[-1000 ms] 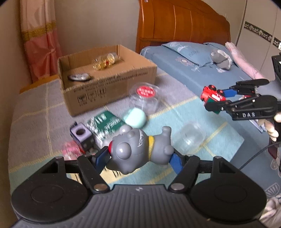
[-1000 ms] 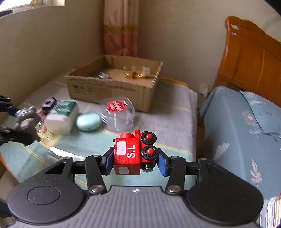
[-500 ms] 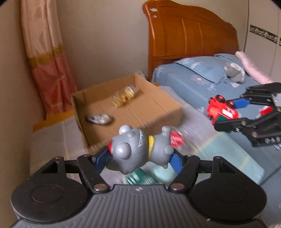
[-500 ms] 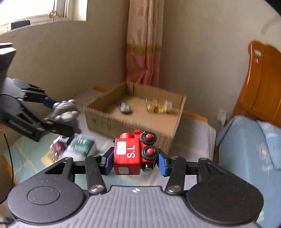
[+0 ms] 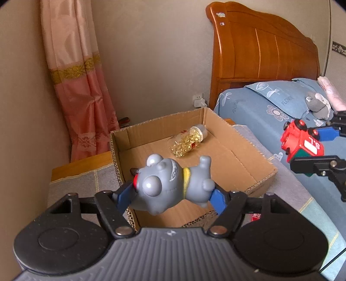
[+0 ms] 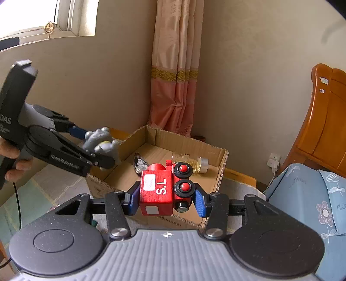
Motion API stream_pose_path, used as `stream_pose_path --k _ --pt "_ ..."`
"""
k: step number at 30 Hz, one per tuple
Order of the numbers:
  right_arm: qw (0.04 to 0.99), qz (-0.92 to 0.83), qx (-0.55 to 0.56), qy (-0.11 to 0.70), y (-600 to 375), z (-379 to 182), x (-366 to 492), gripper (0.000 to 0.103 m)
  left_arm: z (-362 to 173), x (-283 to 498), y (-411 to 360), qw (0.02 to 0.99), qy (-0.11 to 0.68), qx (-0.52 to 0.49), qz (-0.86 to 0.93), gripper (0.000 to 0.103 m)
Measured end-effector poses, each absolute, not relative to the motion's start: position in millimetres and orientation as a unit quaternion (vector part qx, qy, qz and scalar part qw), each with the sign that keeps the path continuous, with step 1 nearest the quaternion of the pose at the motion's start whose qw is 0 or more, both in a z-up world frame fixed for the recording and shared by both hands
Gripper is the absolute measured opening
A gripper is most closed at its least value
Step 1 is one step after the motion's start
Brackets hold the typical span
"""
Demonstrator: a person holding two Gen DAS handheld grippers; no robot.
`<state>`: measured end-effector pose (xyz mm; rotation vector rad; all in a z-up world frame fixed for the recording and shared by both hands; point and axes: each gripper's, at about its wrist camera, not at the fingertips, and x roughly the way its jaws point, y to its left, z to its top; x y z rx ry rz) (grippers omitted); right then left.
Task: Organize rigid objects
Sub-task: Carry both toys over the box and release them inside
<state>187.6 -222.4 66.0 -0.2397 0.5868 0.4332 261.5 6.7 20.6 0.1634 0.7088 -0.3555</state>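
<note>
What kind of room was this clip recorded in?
Most likely a bedroom at home: a carved wooden headboard stands over a bed with blue floral bedding, and a pink curtain hangs by a window.

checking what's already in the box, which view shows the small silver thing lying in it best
The right wrist view: the small silver object lies in plain sight on the floor of the cardboard box, left of the bottle of yellow capsules. In the left wrist view the gray toy figure hides all but a dark tip.
</note>
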Motion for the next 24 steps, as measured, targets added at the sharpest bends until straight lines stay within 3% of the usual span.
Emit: stream_pose_path --k 1,3,24 --pt "0.927 0.211 -0.119 0.286 -221 65 190 0.054 19 262 6 0.919 0.343 0.08 -0.175 0.09" --pt "0.927 0.211 -0.119 0.288 -219 63 194 0.054 17 258 8 0.923 0.333 0.078 -0.173 0.097" --pt "0.921 0.196 -0.118 0.316 -202 47 251 0.055 14 189 47 0.928 0.318 0.077 -0.176 0.101"
